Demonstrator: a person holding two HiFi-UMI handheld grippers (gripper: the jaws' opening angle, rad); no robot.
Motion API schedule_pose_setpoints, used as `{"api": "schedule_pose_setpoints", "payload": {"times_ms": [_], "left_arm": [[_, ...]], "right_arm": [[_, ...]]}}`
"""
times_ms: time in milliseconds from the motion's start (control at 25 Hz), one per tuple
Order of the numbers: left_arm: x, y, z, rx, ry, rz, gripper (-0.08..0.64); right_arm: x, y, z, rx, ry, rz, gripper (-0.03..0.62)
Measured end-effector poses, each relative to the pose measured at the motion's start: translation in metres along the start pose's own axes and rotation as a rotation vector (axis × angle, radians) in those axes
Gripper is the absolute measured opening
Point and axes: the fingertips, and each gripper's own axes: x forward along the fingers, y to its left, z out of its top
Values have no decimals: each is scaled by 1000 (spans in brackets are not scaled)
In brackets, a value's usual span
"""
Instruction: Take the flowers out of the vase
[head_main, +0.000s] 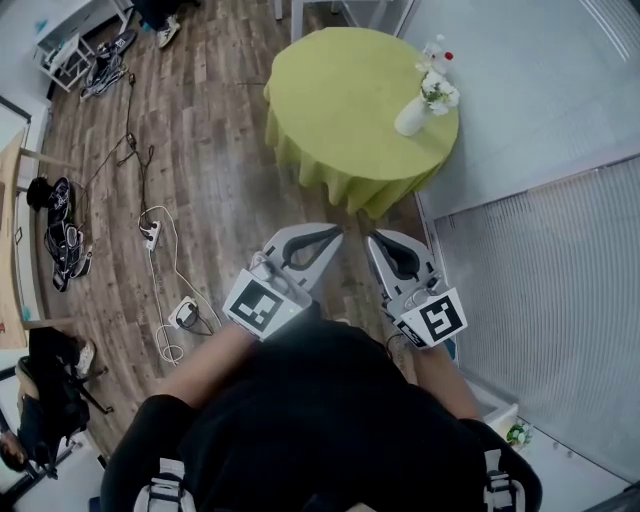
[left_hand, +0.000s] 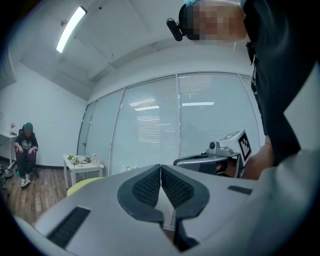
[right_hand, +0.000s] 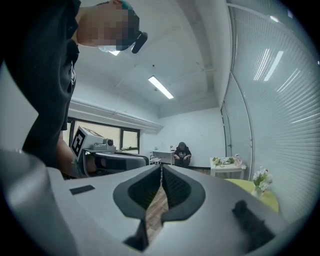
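Left gripper (head_main: 335, 233) and right gripper (head_main: 379, 239), each with jaws pressed together on nothing, point level at the table (head_main: 340, 110), well apart from it, likely approaching. The flowers (head_main: 438, 92) sit in the vase (head_main: 409, 118) near its right edge.

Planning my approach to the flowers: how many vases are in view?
1. The white vase stands on the round green table, near its right edge, flowers in it. Greenery on the small white table is too small to tell; another vase may hide there.
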Motion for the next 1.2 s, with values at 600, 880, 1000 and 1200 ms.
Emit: {"api": "schedule_pose_setpoints", "payload": {"times_ms": [600,880,1000,1200], "left_arm": [[-33,95,-3,-21,-18,77,15],[-39,120,-2,-24,-24,109,15],[-39,130,-1,-24,-19,121,15],[-35,152,1,-24,-11,152,15]], "right_arm": [[96,6,5,-13,15,42,19],[121,7,9,-24,17,73,20],[131,4,8,-18,21,78,20],[154,-7,13,-10,-3,112,20]]}}
